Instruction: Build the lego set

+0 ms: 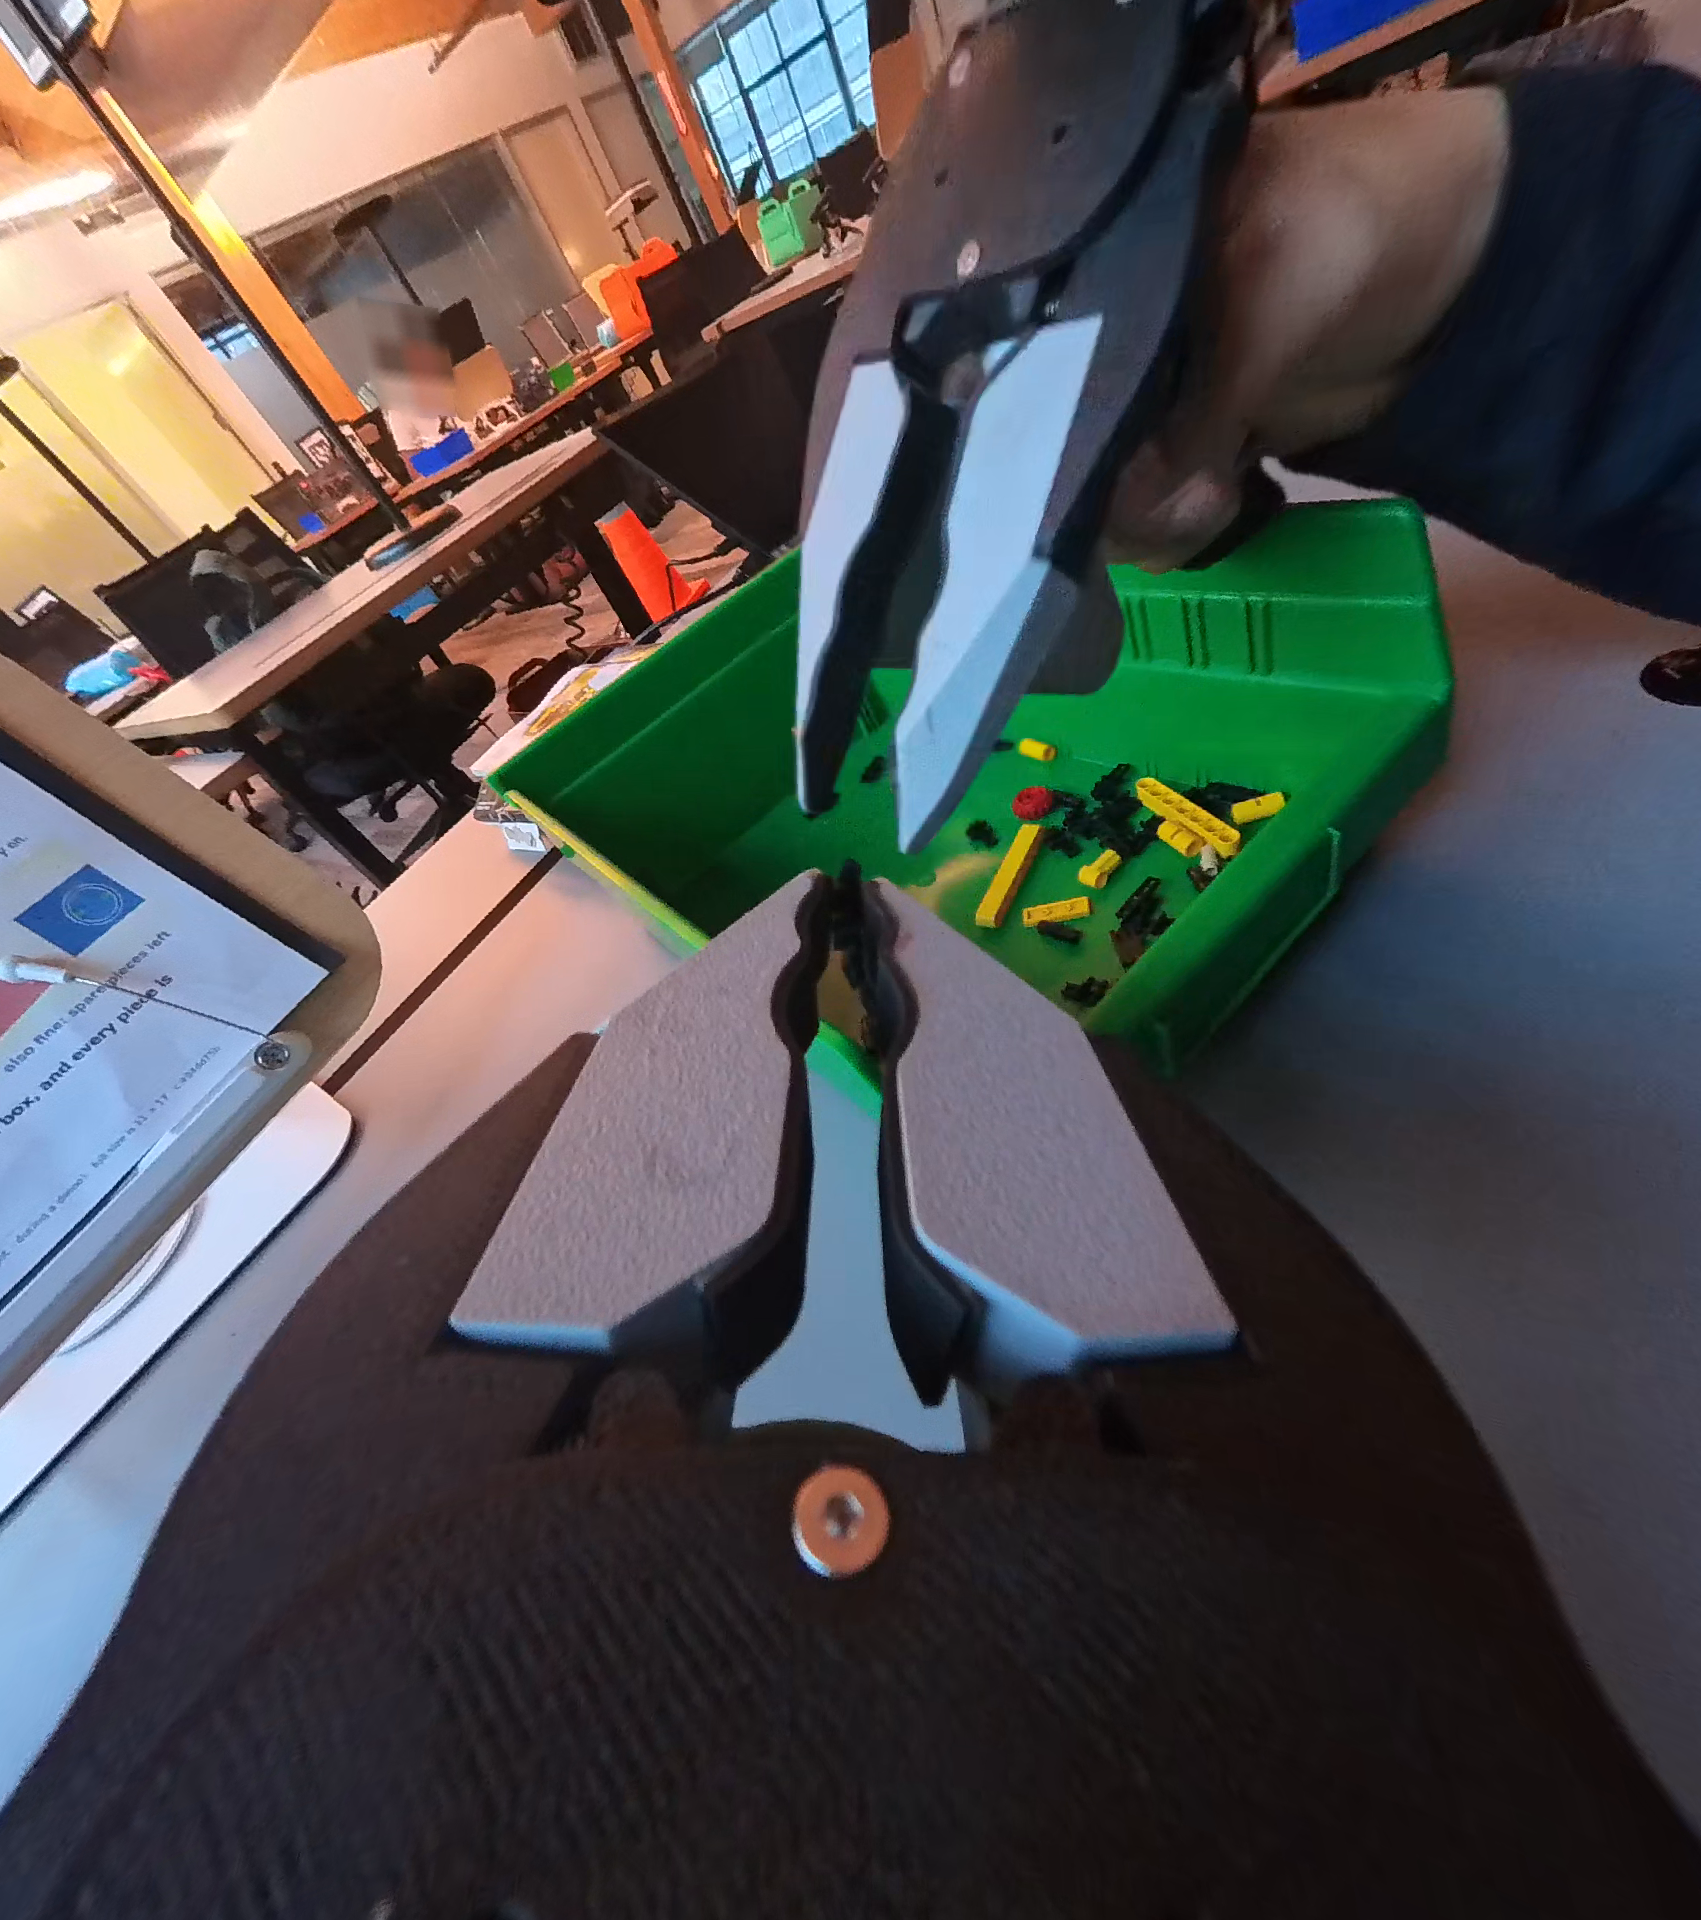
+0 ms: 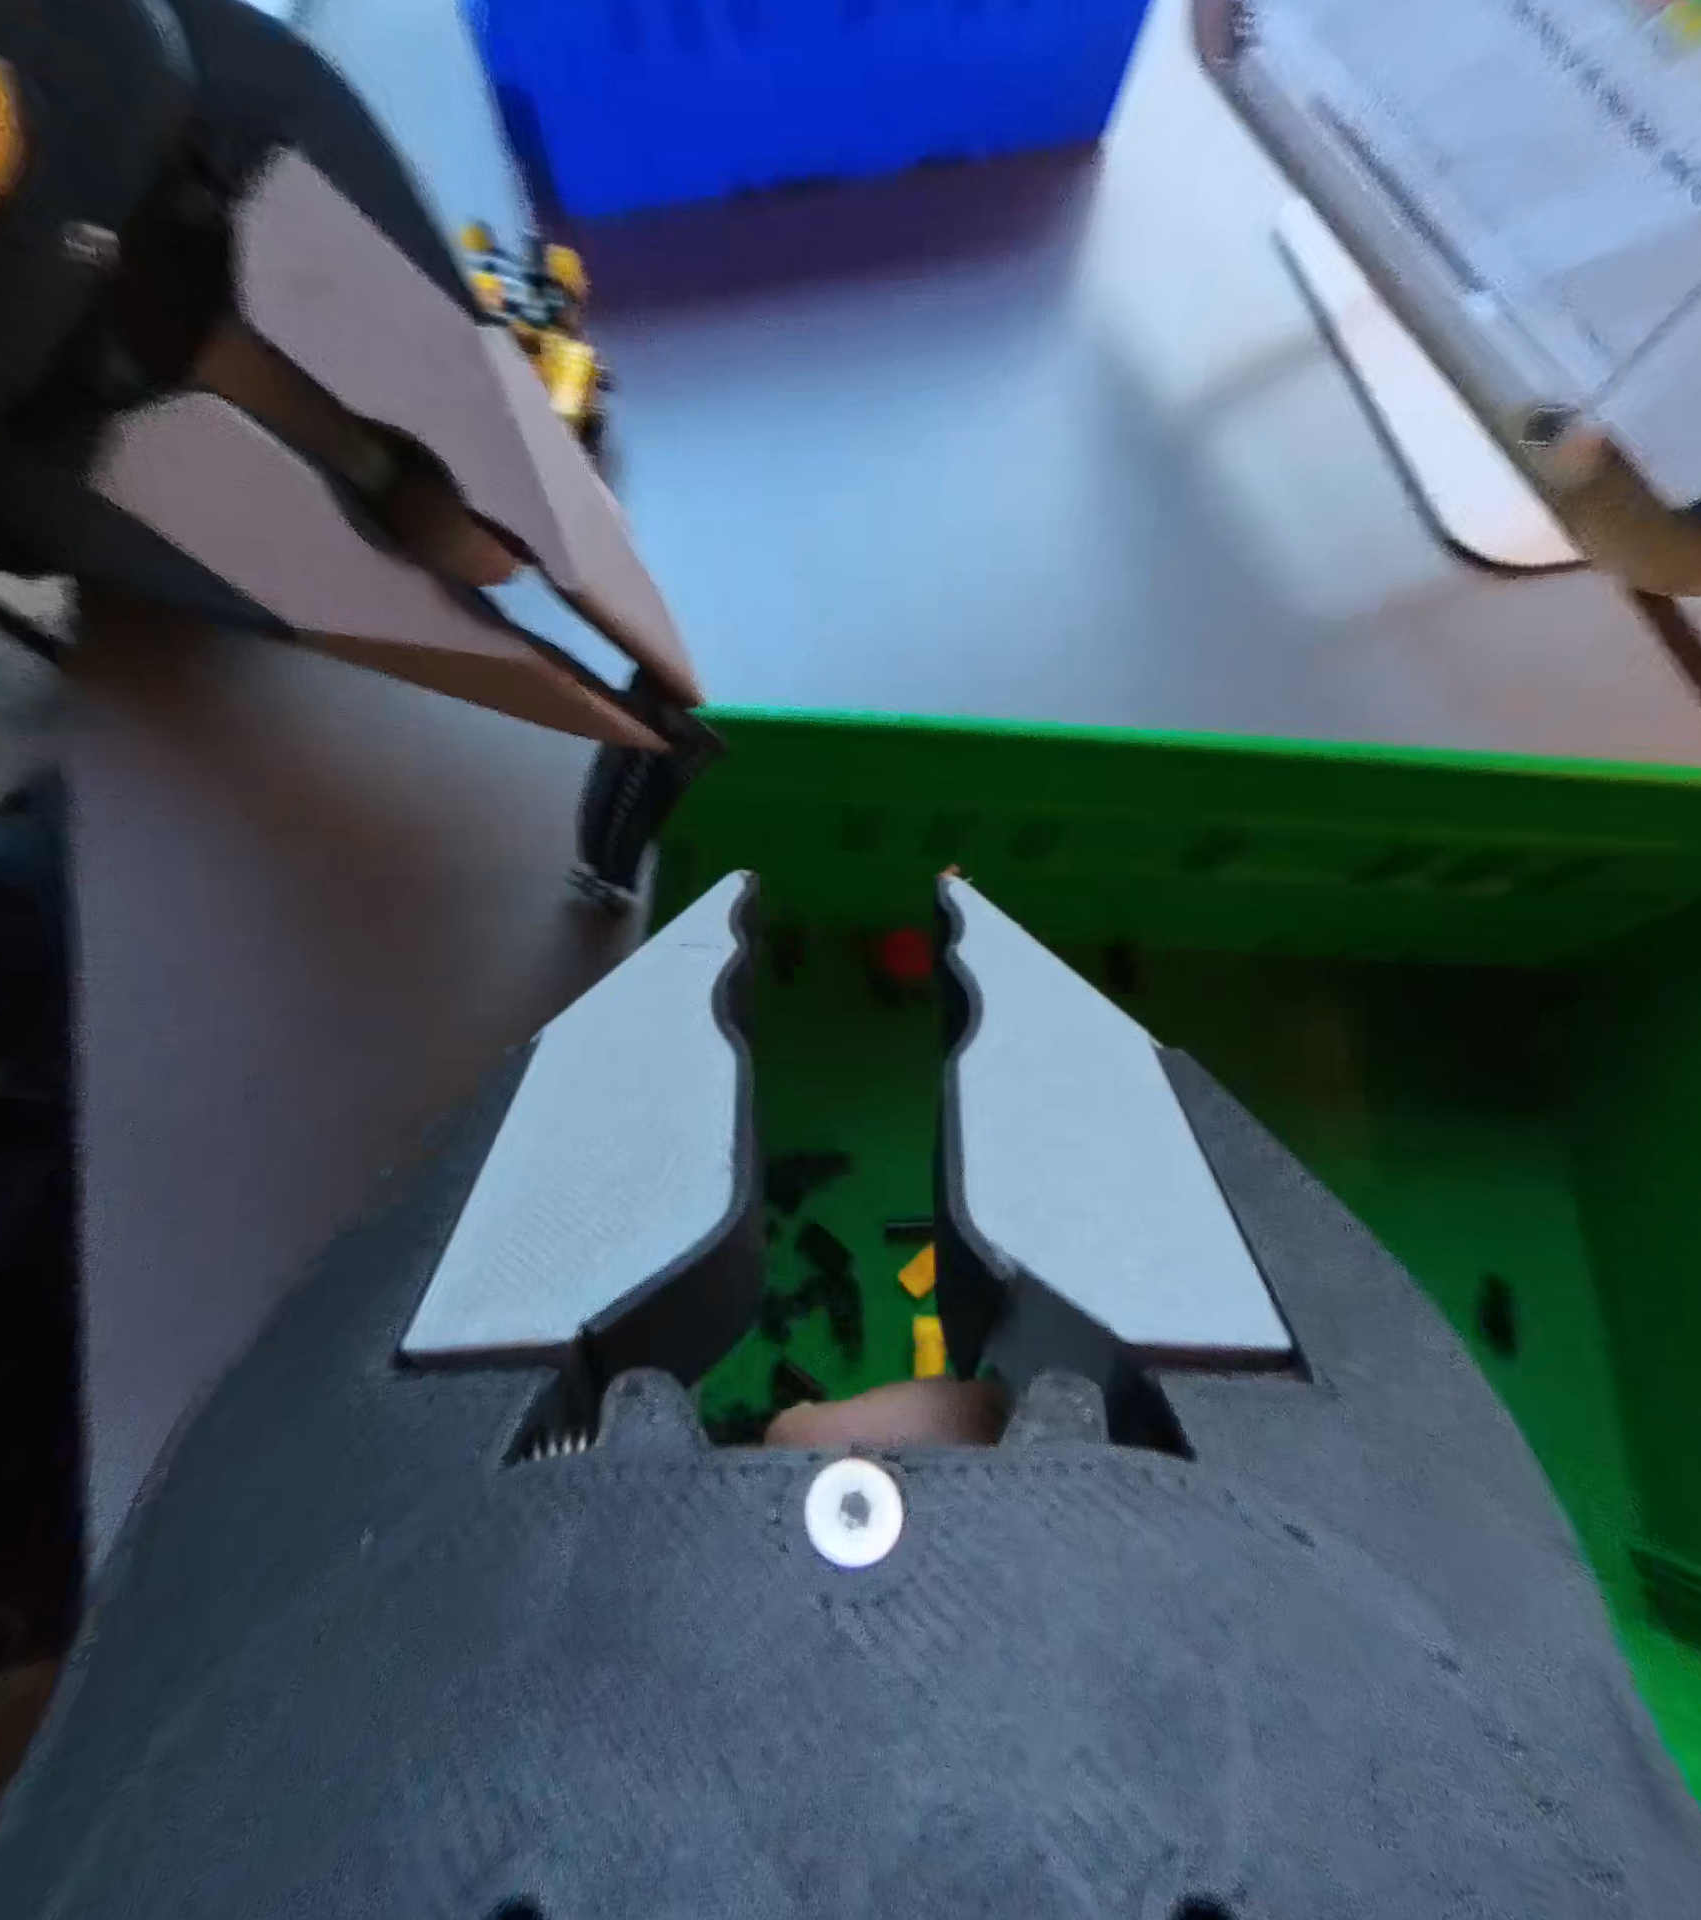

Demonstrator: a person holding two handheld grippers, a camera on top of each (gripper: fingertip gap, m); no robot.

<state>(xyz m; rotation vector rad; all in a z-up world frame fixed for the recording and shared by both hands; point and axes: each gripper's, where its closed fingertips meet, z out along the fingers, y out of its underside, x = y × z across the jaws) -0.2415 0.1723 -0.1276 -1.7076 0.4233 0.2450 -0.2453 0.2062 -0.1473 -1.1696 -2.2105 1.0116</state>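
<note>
Reaching down into the green bin [image 1: 1241,665], the right gripper [image 1: 861,821] has its jaws parted with nothing between them, tips poised just above the loose lego pieces [image 1: 1126,842] on the bin floor; in the right wrist view a red round piece [image 2: 903,954] shows through the gap between the jaws, blurred but there. Meanwhile the left gripper [image 1: 846,899] has its jaws pinched nearly together on a small black part [image 1: 848,925], held just short of the bin's near wall and just below the right jaws' tips. Beyond the left jaws, a yellow-and-black assembly [image 2: 555,332] sits on the bench [image 2: 877,468], with a black wheel [image 2: 622,821] beside the bin, so some building looks done. Plenty of yellow beams and black connectors are in the bin yet, so my read is the set is far from finished
</note>
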